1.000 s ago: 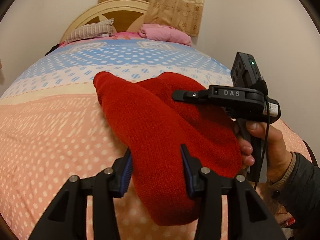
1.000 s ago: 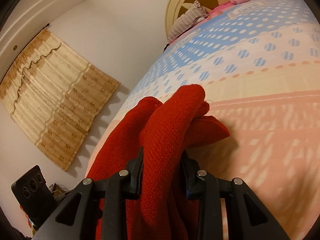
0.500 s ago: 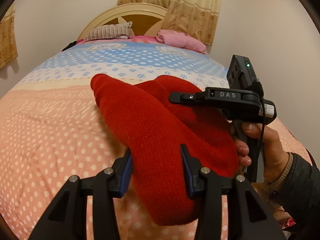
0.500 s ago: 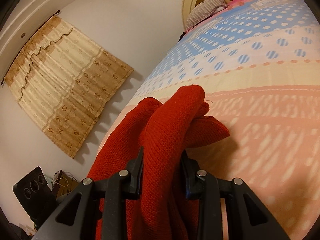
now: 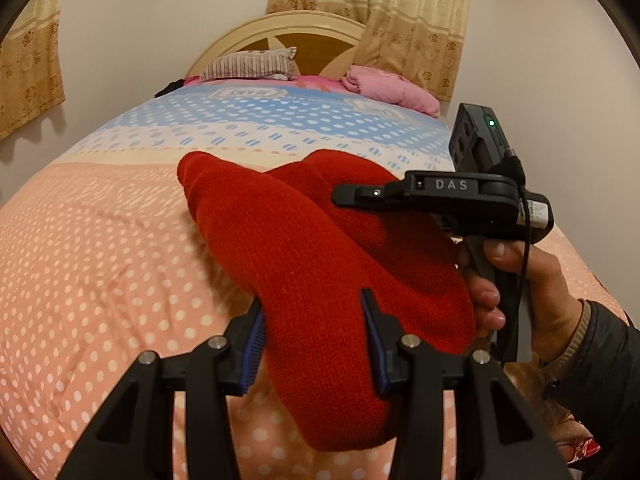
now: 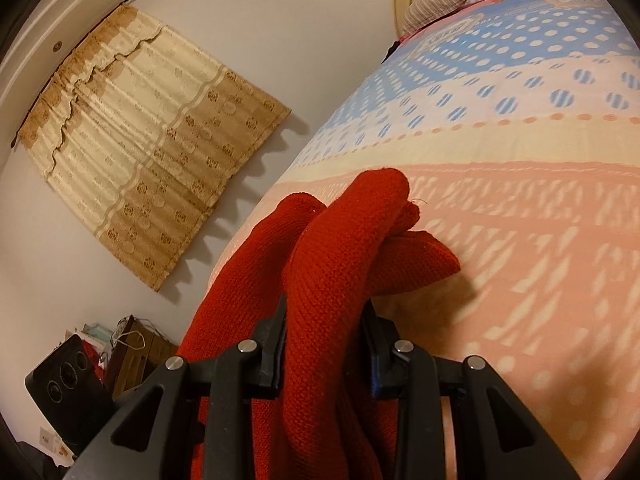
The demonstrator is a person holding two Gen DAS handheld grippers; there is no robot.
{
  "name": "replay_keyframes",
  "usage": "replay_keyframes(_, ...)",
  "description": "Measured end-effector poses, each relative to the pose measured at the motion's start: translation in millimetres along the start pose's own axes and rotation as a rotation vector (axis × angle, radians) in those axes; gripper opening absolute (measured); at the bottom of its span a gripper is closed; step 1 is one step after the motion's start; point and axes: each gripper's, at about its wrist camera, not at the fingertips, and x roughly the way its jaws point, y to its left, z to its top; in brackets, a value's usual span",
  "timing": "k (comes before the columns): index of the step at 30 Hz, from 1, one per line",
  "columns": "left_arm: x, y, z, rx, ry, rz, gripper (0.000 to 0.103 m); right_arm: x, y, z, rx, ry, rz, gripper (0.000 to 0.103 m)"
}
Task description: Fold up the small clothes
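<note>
A red knitted garment [image 5: 304, 248] is held up over the bed between both grippers. My left gripper [image 5: 314, 344] is shut on a thick fold of it near its lower end. My right gripper [image 6: 325, 344] is shut on another bunched fold of the red garment [image 6: 340, 248]. In the left wrist view the right gripper's body [image 5: 448, 196] and the hand holding it are at the right, beside the garment. Part of the garment rests on the pink dotted bedsheet [image 5: 100, 264].
The bed has a blue dotted band further up, a striped pillow [image 5: 248, 65], a pink pillow [image 5: 392, 88] and a cream headboard [image 5: 280, 28]. Curtains hang on the walls. Clutter lies on the floor left of the bed [image 6: 128, 344].
Both grippers, still gripping the garment, have tilted up a little, so more of the wall and headboard shows. The garment's shape is almost the same.
</note>
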Motion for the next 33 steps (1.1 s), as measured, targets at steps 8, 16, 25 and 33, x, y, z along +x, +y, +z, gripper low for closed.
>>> replay_keyframes(8,0.3,13.2,-10.7,-0.02,0.023,0.012,0.045,22.5,4.8,-3.5,-0.005,0.043,0.017,0.031)
replay_keyframes(16,2.7,17.3,-21.2,-0.022,0.045,0.016,0.045,28.3,3.7,-6.5,0.006,0.058,0.023,0.031)
replay_keyframes(25,6.6,26.3,-34.3,-0.053,0.084,0.029,0.057,31.5,-0.3,-9.1,0.02,0.067,0.028,0.031)
replay_keyframes(33,-26.3,18.1,-14.2,-0.02,-0.06,0.078,0.08,23.0,-19.8,-11.3,0.074,0.043,-0.115,0.036)
